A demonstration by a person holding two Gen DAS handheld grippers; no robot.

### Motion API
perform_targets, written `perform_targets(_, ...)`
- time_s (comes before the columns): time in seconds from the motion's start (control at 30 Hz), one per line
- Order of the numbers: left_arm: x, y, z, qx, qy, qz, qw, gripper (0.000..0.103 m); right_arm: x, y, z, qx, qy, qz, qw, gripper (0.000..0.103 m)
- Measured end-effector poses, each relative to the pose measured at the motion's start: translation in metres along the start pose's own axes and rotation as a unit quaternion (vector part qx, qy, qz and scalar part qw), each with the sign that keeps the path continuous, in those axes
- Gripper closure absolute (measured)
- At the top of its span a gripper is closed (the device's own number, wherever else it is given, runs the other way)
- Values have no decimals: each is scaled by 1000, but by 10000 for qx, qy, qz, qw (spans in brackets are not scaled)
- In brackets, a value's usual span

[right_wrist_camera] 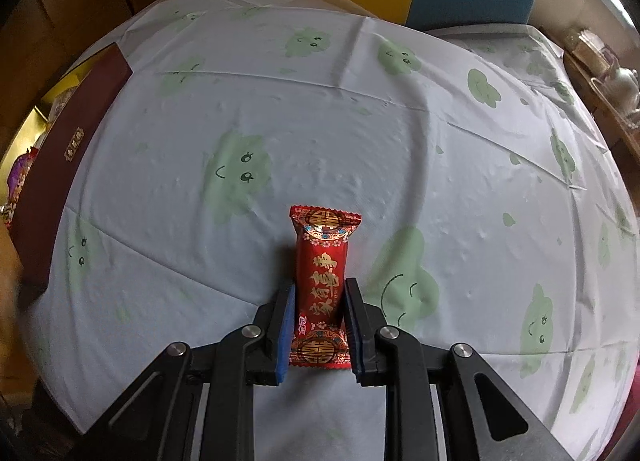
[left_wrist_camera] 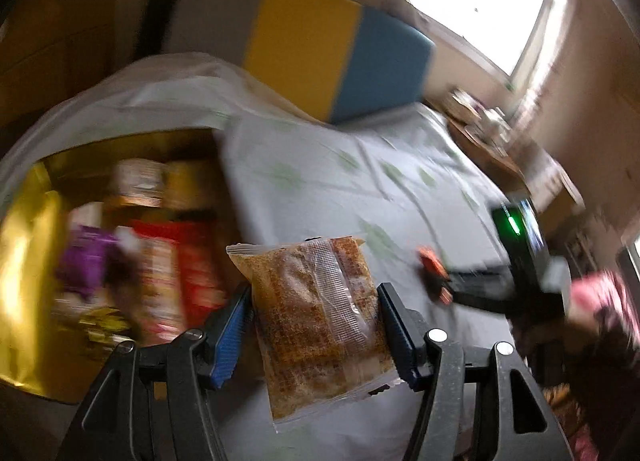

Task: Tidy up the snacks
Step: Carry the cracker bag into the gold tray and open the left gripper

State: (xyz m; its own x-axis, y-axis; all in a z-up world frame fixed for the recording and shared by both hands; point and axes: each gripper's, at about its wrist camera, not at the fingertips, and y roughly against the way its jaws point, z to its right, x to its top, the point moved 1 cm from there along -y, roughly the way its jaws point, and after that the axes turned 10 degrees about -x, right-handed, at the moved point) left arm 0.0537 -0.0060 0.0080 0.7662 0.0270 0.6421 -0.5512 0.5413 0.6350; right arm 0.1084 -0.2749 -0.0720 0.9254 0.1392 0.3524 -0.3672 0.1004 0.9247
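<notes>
Left wrist view, blurred: at left of frame a gold-lined box (left_wrist_camera: 24, 261) sits on the table, holding a jumble of snack packs, purple pack (left_wrist_camera: 86, 257) left, red pack (left_wrist_camera: 196, 265) to its right, a pale round-topped item behind them, details smeared. Bottom center, left hand-held gripper (left_wrist_camera: 314, 327) clenched on a clear packet of brown crumbly snack (left_wrist_camera: 316, 321), blue pads pressing both side edges, packet upright and tilted slightly, lifted over the pale tablecloth (left_wrist_camera: 320, 181) just right of the box. Right of frame, the other hand-held gripper's black body with a green light, orange-red bit at its tip, near the cloth. Upper frame: grey, yellow and blue panel, bright window at upper right. Right wrist view, sharp: far left edge a dark red box lid (right_wrist_camera: 64, 165) with a gold label, snacks and gold lining visible beyond it. Center bottom, right hand-held gripper (right_wrist_camera: 320, 319) closed on a red candy bar wrapper (right_wrist_camera: 322, 281) with gold characters, pads on its long sides, wrapper lengthwise away from camera, against the table cloth with green smiley blobs. Whether it is lifted or resting, cannot tell.
</notes>
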Motion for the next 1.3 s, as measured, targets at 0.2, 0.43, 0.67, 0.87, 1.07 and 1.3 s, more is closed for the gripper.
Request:
perform_targets(0.2,15,46,-86,957,950,424,9900,40,-4,1,-9,-73,94,53,9999,80)
perform_targets(0.43,4,75,-165,1582,2045,484,9648,40,-4,2,-11,-88,104,55,9999,80)
perform_targets(0.67,-5,53,-188,1633,2388,87,9572,40,-5,5,-12,-75,92,57,9999,80)
perform_targets(0.87,-9,47,-190,1645,2421,-81,9562,40,-5,4,-10,-69,96,58,9999,80)
perform_targets(1.07,-6,50,-186,1723,2397,-39,9554,40,-4,4,-8,-75,122,57,9999,80)
perform_targets(1.3,-9,32,-164,1305,1990,-305,9708,41,-4,5,-10,-106,165,67,9998,80)
